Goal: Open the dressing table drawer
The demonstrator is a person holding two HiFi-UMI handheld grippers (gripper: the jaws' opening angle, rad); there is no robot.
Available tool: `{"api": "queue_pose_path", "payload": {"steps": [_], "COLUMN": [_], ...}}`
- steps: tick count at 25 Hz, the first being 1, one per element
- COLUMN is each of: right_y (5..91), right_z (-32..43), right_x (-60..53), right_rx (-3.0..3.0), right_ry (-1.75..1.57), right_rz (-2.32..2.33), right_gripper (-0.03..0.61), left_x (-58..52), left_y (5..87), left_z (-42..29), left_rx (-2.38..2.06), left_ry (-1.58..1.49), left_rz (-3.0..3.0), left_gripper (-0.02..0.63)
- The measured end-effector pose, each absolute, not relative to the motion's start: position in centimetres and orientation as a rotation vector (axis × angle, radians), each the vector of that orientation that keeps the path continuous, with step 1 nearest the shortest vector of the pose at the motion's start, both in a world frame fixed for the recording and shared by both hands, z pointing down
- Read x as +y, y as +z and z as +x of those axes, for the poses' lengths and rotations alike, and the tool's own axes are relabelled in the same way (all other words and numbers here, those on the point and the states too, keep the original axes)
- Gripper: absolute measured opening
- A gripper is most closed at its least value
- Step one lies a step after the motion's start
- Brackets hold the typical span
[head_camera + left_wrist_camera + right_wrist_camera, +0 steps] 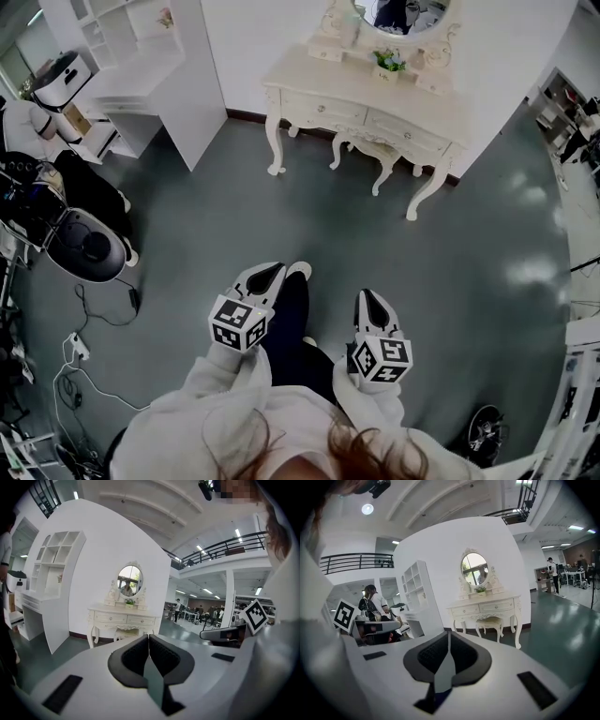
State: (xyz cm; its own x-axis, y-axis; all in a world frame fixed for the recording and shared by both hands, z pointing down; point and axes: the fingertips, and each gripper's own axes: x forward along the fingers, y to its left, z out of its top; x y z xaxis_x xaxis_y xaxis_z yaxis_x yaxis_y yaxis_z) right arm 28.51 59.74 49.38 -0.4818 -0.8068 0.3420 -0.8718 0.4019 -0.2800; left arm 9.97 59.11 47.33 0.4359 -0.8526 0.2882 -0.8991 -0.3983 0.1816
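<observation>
The left gripper (266,275) and right gripper (371,305), held side by side in front of the person, are both clenched shut and empty above the grey floor (281,225). Well beyond them the dressing table (366,98) stands against the wall, its drawers (323,109) closed and a stool (370,150) beneath.
</observation>
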Motion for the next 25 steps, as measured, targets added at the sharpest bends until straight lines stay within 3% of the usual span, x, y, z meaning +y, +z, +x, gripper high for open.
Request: {"api": "queue_pose_path", "payload": {"steps": [25], "right_y": [47.4], "right_z": [23.9], "right_x": [43.0], "right_rx": [-2.542], "right_ry": [0.58], "right_rz": [1.401], "right_gripper": [0.043], "left_x": [43.3], "left_y": [46.3], "left_z": [7.5], "left_rx": [-1.533], "left_ry": [0.146], "left_rz": [2.358], "left_gripper": [0.02]}}
